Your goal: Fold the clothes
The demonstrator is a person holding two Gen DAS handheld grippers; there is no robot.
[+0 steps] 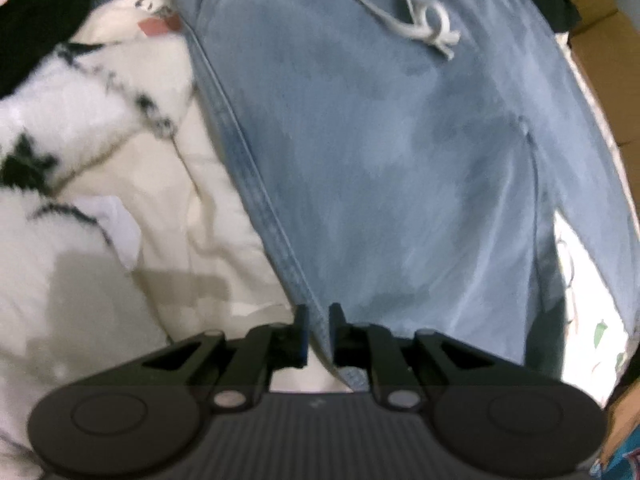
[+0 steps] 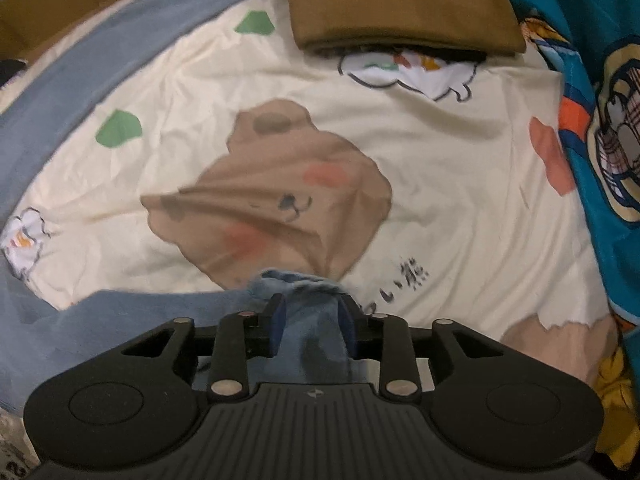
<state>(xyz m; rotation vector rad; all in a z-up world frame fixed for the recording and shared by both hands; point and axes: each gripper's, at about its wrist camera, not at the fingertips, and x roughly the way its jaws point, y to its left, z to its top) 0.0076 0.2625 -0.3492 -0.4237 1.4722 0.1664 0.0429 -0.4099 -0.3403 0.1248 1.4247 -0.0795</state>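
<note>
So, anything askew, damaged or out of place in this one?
Nothing looks damaged or spilled. Both the left gripper and the right gripper pinch the blue denim garment. It hangs crooked, its white drawstring loose. The bear-print sheet is wrinkled, and a folded brown item lies on it.

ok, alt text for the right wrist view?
The right gripper pinches a bunched end of light blue denim trousers above a cream bedsheet printed with a brown bear. A folded olive-brown garment lies beyond.
</note>
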